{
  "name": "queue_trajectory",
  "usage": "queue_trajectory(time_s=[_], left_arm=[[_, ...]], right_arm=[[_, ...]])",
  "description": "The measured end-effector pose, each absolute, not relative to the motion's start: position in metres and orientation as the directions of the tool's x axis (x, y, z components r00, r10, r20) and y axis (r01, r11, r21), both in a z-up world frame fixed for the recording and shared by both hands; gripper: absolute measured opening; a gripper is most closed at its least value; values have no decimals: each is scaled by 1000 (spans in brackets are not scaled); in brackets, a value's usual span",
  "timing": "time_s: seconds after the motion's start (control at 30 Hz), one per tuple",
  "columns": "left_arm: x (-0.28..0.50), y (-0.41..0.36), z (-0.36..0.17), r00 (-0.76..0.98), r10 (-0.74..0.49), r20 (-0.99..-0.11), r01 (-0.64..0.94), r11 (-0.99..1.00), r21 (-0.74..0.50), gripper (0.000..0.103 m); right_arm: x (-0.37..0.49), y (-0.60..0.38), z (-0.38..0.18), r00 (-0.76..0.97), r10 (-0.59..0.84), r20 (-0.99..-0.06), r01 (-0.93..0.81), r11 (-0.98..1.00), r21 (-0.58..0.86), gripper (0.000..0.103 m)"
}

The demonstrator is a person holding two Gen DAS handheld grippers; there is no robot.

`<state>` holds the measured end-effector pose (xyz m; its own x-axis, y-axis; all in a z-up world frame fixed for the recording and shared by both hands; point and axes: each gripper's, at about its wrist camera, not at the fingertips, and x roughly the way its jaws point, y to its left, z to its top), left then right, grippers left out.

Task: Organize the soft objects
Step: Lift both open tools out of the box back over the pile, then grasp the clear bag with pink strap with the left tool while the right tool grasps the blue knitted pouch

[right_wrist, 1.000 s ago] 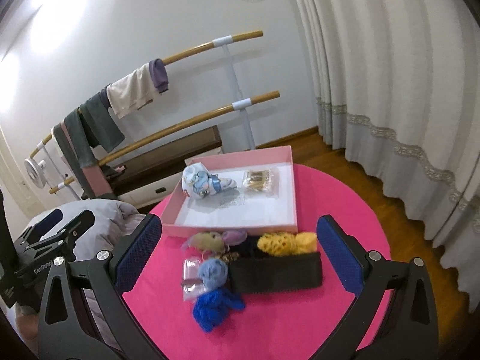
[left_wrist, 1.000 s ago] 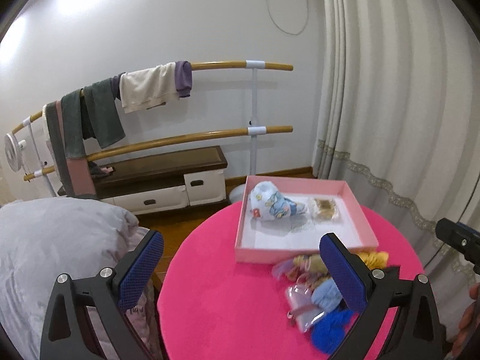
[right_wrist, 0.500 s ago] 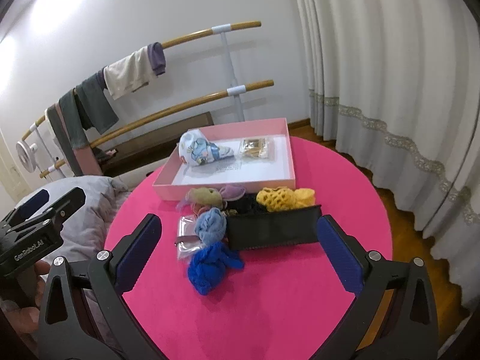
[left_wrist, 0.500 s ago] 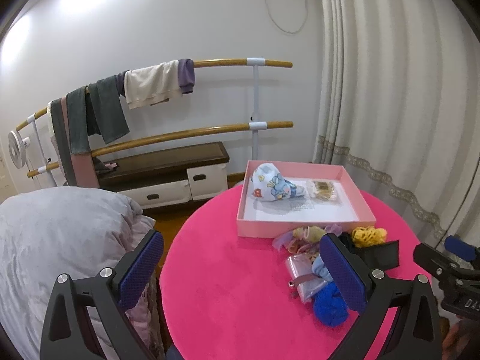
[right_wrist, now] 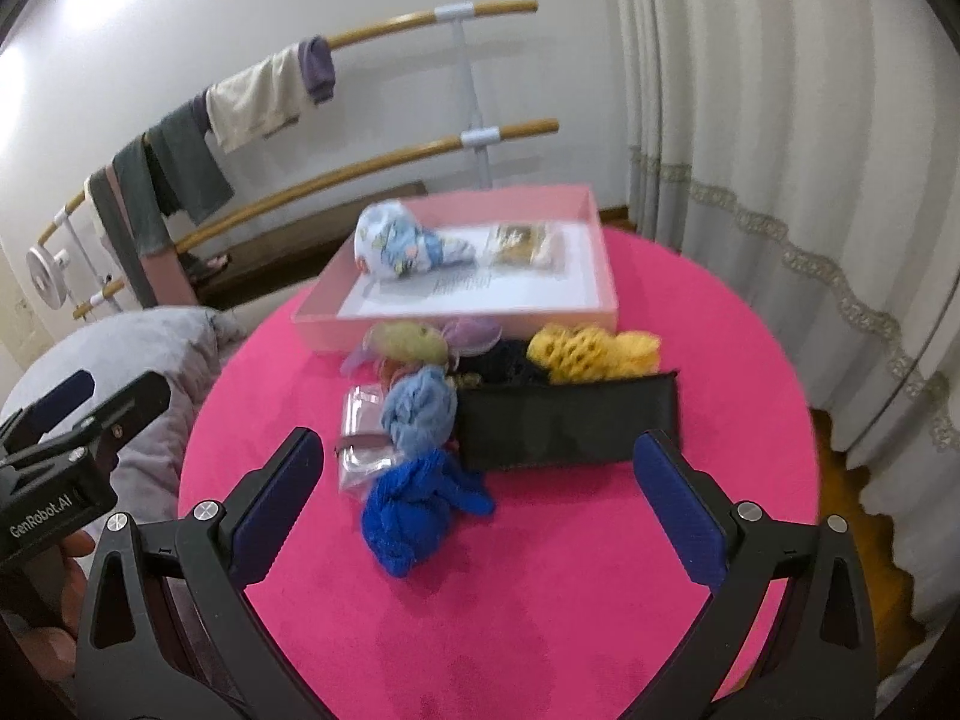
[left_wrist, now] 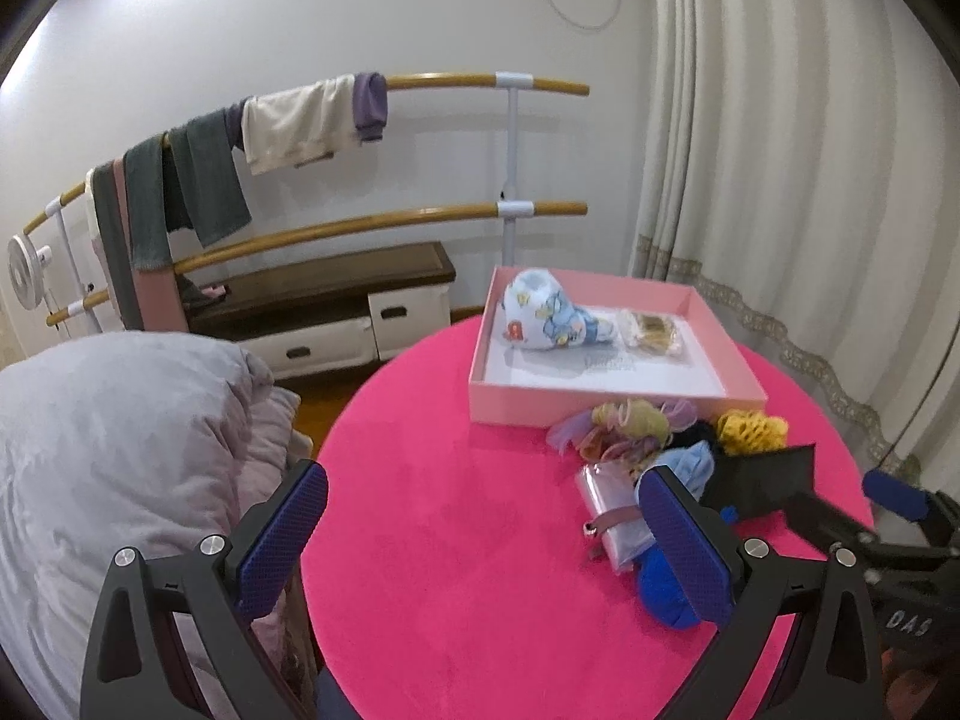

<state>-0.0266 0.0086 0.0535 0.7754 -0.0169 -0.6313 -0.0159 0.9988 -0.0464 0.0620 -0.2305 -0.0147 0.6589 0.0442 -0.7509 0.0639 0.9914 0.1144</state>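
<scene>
Right wrist view, fingers [right_wrist: 678,504] wide, both grippers empty, crumpled blue knit [right_wrist: 420,510], round felt table [right_wrist: 540,600].

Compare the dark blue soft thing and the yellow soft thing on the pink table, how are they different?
The dark blue bundle lies bare on the pink table, nearest the right gripper; the yellow bundle lies farther back, behind the black pouch and just before the pink box. The yellow one shows open holes; the blue one looks knotted. Both are crumpled soft pieces outside the box.
</scene>
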Motion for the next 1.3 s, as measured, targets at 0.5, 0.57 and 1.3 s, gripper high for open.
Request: queue_trajectory(time_s=[0.5,0.57,1.3], left_arm=[[40,13,-13,671,-10,-741,-45,997,-55,103],[46,13,-19,664,-16,-747,-42,997,-58,103],[112,-39,-69,568,-155,-808,77,988,-135,84]], right_arm=[[89,-212,-96,477,165,-863,-27,984,174,96],[94,-208,-105,458,172,-872,-43,984,172,80],[83,-246,-89,495,191,-847,-27,979,204,37]])
